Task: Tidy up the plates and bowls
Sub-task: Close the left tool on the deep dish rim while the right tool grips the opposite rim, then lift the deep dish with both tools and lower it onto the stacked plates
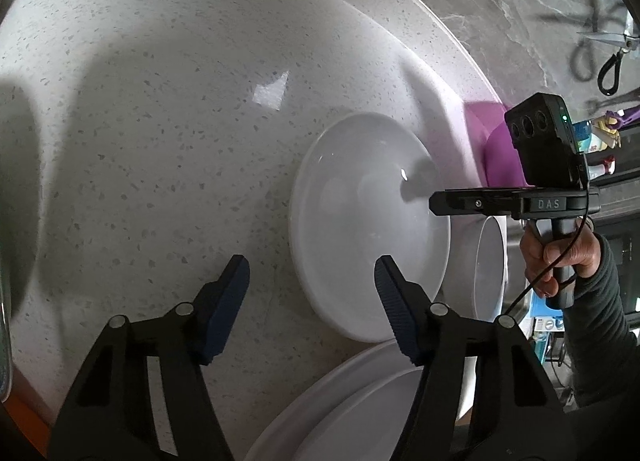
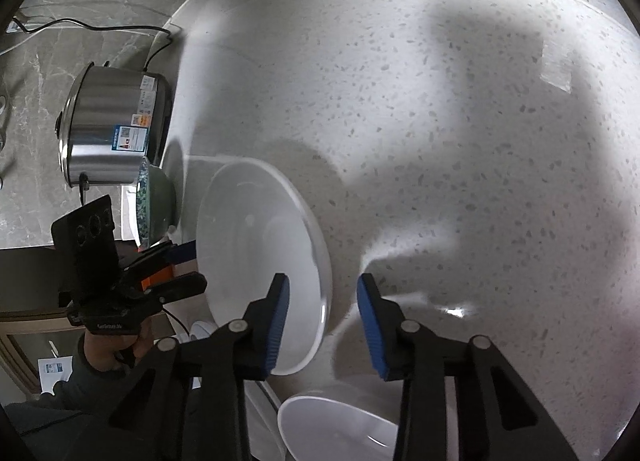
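White shallow ceramic plate (image 2: 264, 261) sits on the speckled worktop (image 1: 160, 141), both grippers' jaws spread astride its opposite rims, not pinching yet. Looks like the grab step; next, close them evenly.

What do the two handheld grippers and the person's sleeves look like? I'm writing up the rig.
Both are black plastic scissor-linkage grippers with silver pivot pins and ribbed blue pads. The left gripper has an orange part near its jaws and a boxy black camera module. The right gripper has "DAS" on its body, a pistol grip, a green light and a thin black cable. The sleeves are dark ribbed knit.
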Demonstrator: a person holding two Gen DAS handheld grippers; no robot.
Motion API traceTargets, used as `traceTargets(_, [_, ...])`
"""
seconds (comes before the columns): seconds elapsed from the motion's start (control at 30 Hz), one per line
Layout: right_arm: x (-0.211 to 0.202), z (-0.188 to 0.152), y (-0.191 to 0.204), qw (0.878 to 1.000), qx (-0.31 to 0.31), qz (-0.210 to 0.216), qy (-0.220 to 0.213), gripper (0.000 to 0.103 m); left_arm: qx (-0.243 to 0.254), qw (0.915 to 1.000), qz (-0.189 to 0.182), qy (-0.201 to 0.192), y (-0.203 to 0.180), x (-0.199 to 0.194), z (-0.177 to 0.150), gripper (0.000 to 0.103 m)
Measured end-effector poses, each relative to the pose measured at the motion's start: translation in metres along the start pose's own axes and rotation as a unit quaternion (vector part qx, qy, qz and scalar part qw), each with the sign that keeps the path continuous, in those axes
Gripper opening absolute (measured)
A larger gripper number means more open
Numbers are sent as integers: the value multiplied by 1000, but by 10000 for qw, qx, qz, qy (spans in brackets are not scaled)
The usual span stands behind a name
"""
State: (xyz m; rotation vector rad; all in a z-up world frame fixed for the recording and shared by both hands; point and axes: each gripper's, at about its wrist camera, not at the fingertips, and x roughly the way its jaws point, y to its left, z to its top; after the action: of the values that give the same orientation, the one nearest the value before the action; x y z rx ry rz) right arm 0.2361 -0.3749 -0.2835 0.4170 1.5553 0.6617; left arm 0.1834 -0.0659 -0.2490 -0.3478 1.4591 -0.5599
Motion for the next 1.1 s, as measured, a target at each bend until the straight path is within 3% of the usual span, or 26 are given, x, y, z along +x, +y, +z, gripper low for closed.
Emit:
traceTargets(0.07, [1, 0, 0, 10000, 0, -19, 13, 31, -14, 10000, -13, -6, 3, -1, 1, 56])
traceTargets(0.13, [2, 0, 1, 10000, -5, -26, 19, 29, -3, 10000, -3, 29, 2, 2, 1, 46])
traceTargets(0.2, [3, 0, 1, 10000, -2, -22, 27, 27, 37, 9999, 60, 93, 2, 4, 0, 28])
traceTargets(0.43, [6, 1, 1, 9999, -16, -93, 38, 12, 12, 9999, 112, 99, 1, 10, 2, 11])
traceTargets(1.1, [2, -1, 14, 9991, -192, -338, -182, 9, 75, 9999, 145, -17, -1, 5, 7, 9])
